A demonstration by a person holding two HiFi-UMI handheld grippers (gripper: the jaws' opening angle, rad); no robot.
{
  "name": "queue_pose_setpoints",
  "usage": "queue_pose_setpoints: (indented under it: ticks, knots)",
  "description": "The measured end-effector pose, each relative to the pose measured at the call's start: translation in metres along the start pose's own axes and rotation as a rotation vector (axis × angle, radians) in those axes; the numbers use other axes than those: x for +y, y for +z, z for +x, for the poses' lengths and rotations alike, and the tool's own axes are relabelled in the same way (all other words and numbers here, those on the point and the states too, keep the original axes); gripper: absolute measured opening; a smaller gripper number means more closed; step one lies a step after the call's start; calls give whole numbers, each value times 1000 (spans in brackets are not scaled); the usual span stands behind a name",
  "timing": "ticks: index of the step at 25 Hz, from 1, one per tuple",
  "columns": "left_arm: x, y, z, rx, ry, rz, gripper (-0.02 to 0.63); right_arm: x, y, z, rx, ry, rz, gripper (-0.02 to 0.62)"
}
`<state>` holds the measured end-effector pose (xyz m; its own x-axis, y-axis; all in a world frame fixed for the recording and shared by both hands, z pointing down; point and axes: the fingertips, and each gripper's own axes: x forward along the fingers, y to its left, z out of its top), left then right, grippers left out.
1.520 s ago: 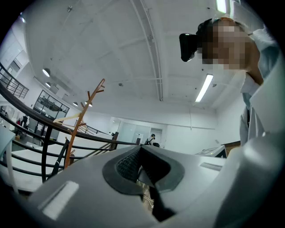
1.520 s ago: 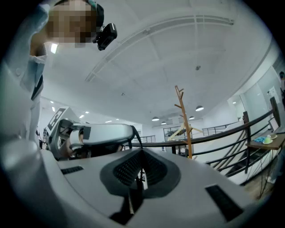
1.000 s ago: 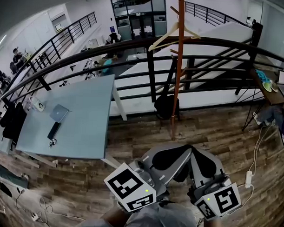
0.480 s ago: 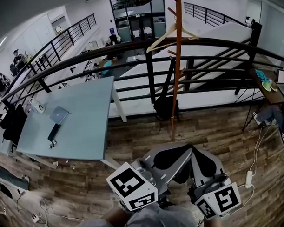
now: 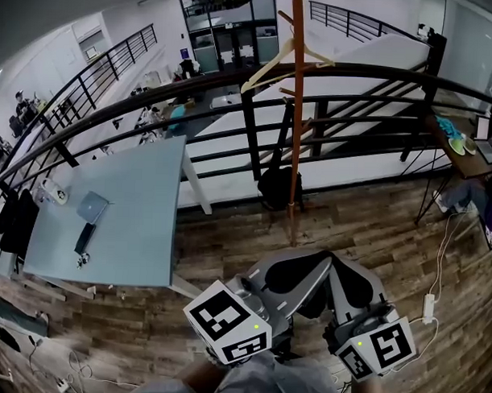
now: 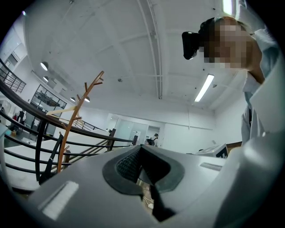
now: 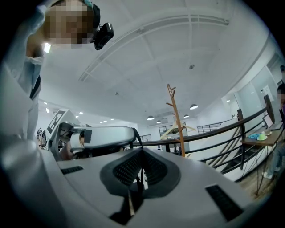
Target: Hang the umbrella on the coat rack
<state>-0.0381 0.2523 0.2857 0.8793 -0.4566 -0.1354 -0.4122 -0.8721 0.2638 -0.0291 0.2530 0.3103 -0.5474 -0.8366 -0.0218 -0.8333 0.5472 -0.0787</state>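
The wooden coat rack (image 5: 295,113) stands by the black railing (image 5: 371,75), and a pale wooden hanger (image 5: 271,62) hangs on one of its pegs. The rack also shows in the left gripper view (image 6: 73,118) and the right gripper view (image 7: 177,120). I see no umbrella in any view. Both grippers are low and close to my body, well short of the rack, tips nearly touching. The left gripper (image 5: 308,270) (image 6: 141,150) is shut on nothing. The right gripper (image 5: 348,280) (image 7: 142,152) is shut as well, holding nothing.
A black bag (image 5: 275,185) hangs or leans at the railing beside the rack's foot. A pale blue table (image 5: 125,203) with a laptop stands at the left. A small desk (image 5: 465,159) is at the right. Cables and a power strip (image 5: 428,304) lie on the wooden floor.
The view has shifted a little, so the rack and table sit further left in the picture. Both grippers have stayed where they were, still shut.
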Motion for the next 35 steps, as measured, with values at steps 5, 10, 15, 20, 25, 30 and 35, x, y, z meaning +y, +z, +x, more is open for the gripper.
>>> queue_pose_setpoints:
  ticks: [5,10,15,20,25,30,35]
  knots:
    - [17,5,20,-4,-8,1,2,-22,4,16,-9,-6,-1,-2]
    - [40,12,41,-9,-12,5,2,-44,10,38,-18,-5,-9,-2]
    - [60,22,62,-10,-15,13,2,-67,18,59,-26,-9,-12,-2]
    - [83,30,83,-8,-21,19,2,-89,24,81,-33,-13,-10,-2]
    - [105,35,106,0,-36,10,2,-112,27,102,-27,-27,-8,-2]
    - [128,41,128,2,-53,8,2,-136,32,123,-20,-40,-15,-2]
    - [153,47,146,-3,-56,5,2,-158,35,147,-15,-44,-31,-2]
